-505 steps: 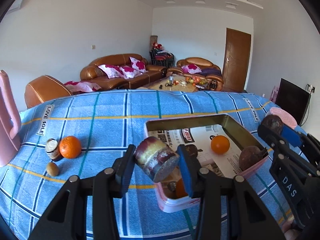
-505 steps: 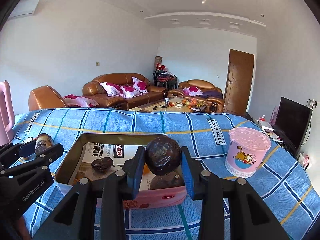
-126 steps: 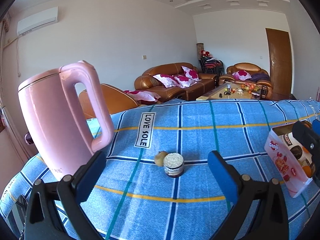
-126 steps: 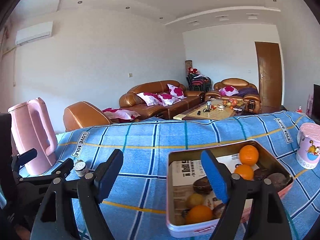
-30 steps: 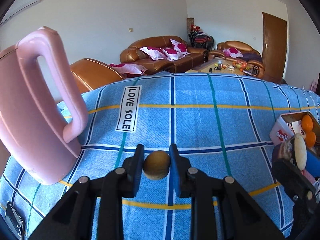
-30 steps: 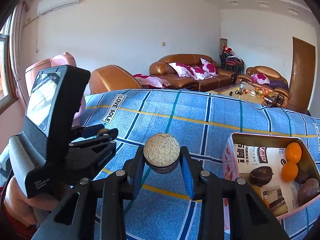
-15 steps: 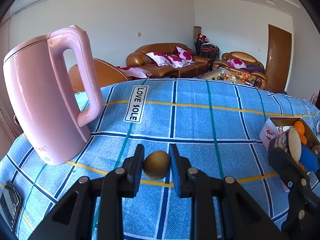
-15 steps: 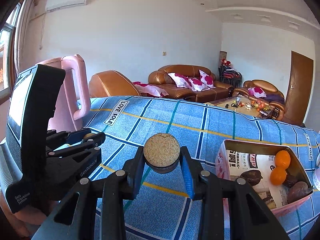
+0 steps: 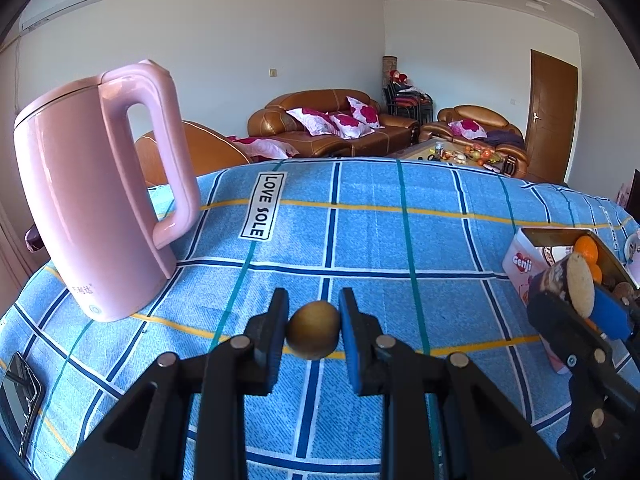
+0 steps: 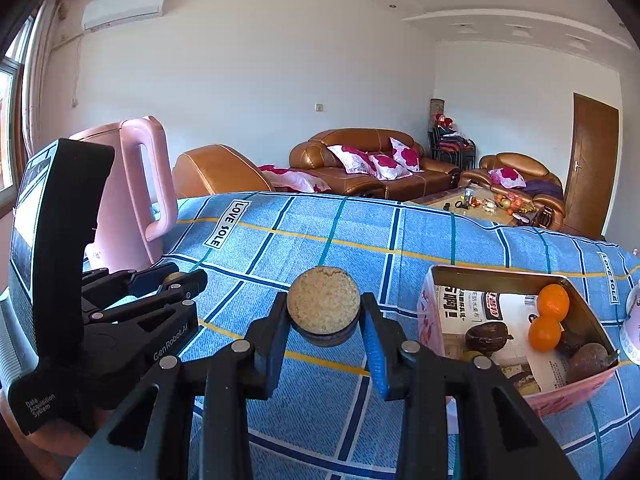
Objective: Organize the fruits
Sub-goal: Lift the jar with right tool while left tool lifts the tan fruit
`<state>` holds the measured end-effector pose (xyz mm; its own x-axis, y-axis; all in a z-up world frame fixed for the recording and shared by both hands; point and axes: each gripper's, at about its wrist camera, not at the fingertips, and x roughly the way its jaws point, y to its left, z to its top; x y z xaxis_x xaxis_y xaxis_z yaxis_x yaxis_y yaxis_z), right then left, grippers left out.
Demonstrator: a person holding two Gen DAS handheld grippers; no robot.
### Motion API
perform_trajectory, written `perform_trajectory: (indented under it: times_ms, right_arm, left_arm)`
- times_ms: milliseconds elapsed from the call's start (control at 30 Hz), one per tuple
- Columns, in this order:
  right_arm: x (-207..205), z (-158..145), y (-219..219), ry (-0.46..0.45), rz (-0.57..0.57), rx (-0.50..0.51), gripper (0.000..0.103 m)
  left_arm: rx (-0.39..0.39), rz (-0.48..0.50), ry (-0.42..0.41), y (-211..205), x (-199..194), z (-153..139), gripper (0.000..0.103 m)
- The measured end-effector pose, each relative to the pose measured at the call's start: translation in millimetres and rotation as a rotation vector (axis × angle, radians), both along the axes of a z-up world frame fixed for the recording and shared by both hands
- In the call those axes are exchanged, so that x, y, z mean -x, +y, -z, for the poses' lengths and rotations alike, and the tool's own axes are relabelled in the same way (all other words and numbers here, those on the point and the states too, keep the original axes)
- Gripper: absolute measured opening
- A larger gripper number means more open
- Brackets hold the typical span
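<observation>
Since 4 seconds back both claws went from wide open to loaded. Left claw [image 9: 313,330] is clamped on a small brownish kiwi [image 9: 313,335], held up off the blue checked tabletop [image 9: 400,240], with the pink kettle [image 9: 96,200] standing off to its left. Right claw [image 10: 324,328] is pinched tight on a cut passion fruit half [image 10: 323,306], pale flat face up. Pink tin [image 10: 436,312] sits to the right, holding 2 oranges [image 10: 553,301] and some dark fruits [image 10: 486,338].
</observation>
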<state>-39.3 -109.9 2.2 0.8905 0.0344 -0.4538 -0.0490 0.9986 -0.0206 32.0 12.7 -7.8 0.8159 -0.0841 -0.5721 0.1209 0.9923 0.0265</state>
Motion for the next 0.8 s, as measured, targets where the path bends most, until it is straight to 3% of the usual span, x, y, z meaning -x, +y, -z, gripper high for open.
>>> perform_trajectory:
  times_ms: [800]
  right_arm:
    - [2, -1, 1, -0.021, 0.002, 0.015, 0.037]
  left_arm:
    - [-0.055, 0.051, -0.023, -18, 1, -1, 0.027]
